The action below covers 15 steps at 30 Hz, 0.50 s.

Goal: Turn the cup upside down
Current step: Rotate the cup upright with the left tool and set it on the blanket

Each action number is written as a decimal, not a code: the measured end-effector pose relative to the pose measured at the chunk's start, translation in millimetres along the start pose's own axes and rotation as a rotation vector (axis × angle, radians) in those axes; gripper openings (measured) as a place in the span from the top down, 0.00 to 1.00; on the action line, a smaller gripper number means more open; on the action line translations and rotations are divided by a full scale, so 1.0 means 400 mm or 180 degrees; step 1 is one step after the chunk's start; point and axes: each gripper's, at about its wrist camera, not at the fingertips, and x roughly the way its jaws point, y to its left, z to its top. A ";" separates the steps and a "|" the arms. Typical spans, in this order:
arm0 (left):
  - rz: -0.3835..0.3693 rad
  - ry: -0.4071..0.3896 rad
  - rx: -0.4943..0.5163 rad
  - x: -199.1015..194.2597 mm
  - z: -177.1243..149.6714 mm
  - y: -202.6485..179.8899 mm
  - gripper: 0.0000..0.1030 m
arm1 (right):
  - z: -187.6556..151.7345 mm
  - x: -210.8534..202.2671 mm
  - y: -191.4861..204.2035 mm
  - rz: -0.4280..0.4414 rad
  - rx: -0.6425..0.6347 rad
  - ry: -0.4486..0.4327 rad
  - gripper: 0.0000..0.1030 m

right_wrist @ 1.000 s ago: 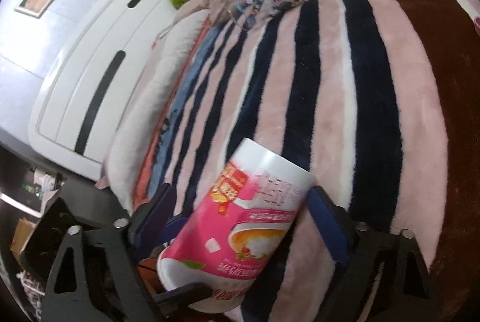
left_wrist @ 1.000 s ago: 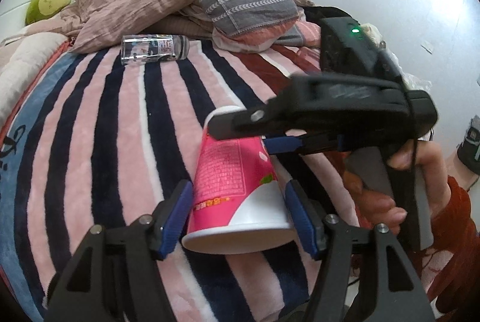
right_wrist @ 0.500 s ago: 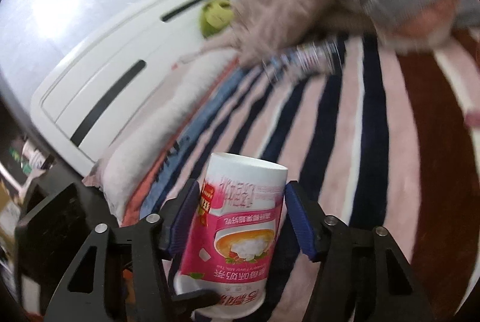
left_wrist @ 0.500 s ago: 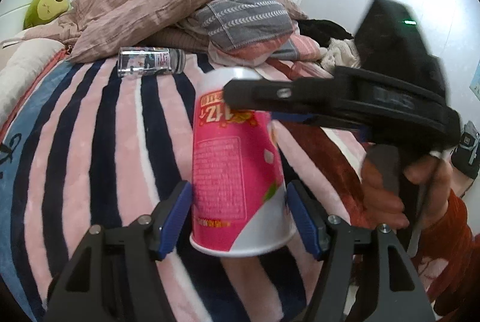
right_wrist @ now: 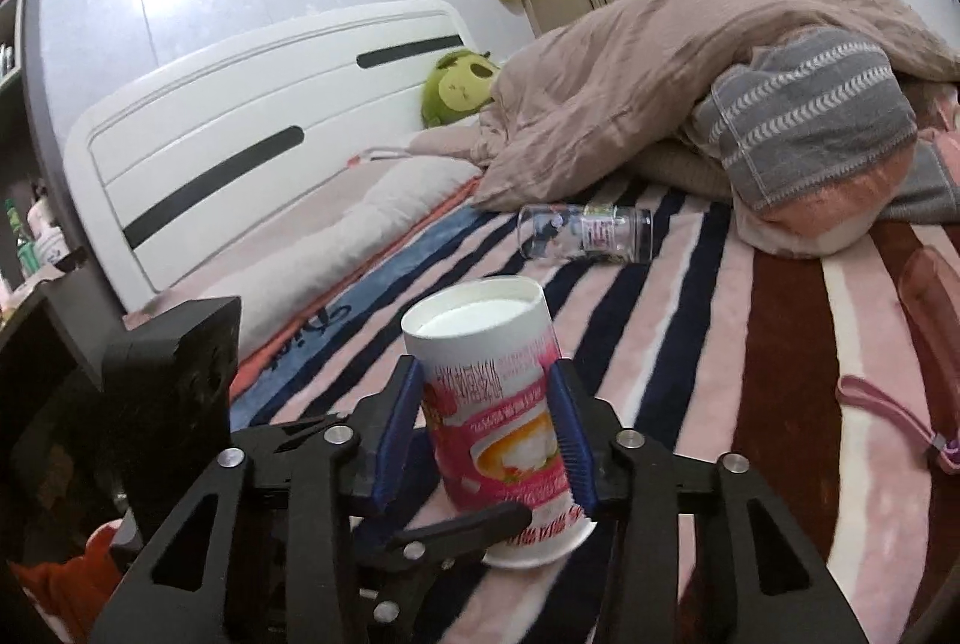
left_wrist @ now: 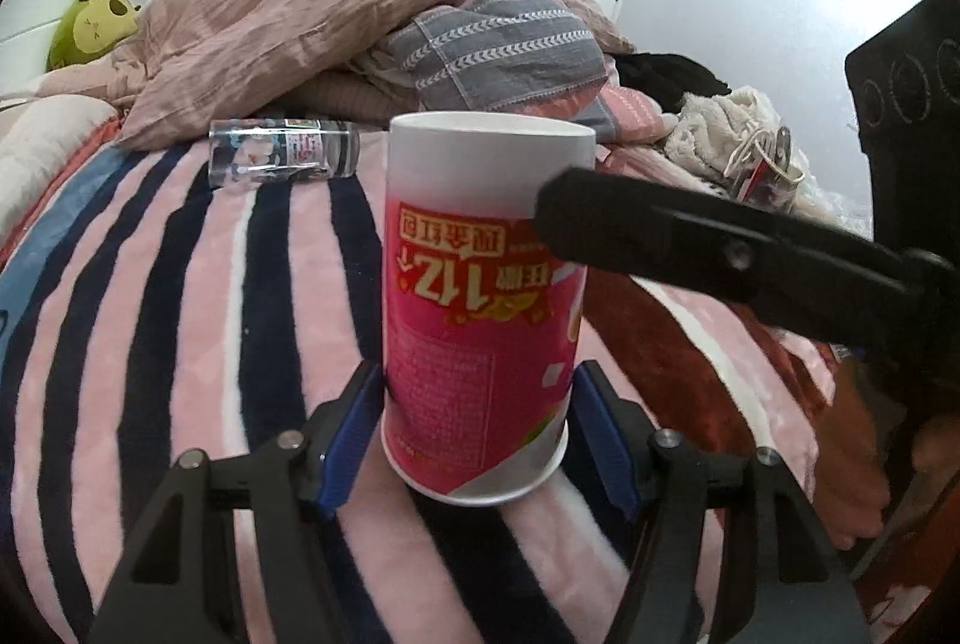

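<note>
A pink and white paper cup (left_wrist: 480,308) stands upside down, its print inverted and its white base on top, rim down near the striped blanket (left_wrist: 180,320). My left gripper (left_wrist: 477,434) brackets its lower part, blue pads close to both sides. My right gripper (right_wrist: 489,434) is shut on the cup (right_wrist: 498,416), pads pressing its sides. In the left wrist view one right-gripper finger (left_wrist: 690,236) crosses the cup's upper right.
A clear glass jar (left_wrist: 285,152) lies on its side behind the cup, also in the right wrist view (right_wrist: 585,230). A heap of pink duvet (left_wrist: 336,26) and a grey striped pillow (right_wrist: 816,116) lie beyond. A white headboard (right_wrist: 270,128) is on the left.
The cup has swung from tilted to upright with its base on top. The right gripper rotated with it and closed in on its sides. The left gripper's pads stay beside the rim end.
</note>
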 end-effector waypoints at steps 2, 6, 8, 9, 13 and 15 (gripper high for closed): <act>0.0026 0.0021 0.0061 0.002 -0.006 -0.011 0.40 | -0.006 -0.002 -0.002 0.0031 -0.0003 0.0044 0.63; 0.0036 0.0063 0.0184 0.001 -0.024 -0.029 0.40 | -0.014 -0.030 0.008 0.0104 -0.0053 0.0053 0.58; 0.0043 0.0095 0.0228 0.004 -0.032 -0.036 0.40 | -0.015 -0.046 0.003 0.0173 0.0025 -0.0002 0.50; 0.0054 0.0101 0.0248 0.004 -0.034 -0.039 0.40 | -0.015 -0.051 -0.001 0.0177 0.0053 -0.0024 0.48; 0.0056 0.0118 0.0292 -0.002 -0.037 -0.044 0.39 | -0.013 -0.054 -0.016 0.0104 0.0125 -0.0014 0.47; 0.0057 0.0131 0.0294 -0.004 -0.036 -0.044 0.33 | -0.013 -0.047 -0.023 0.0017 0.0138 0.0028 0.47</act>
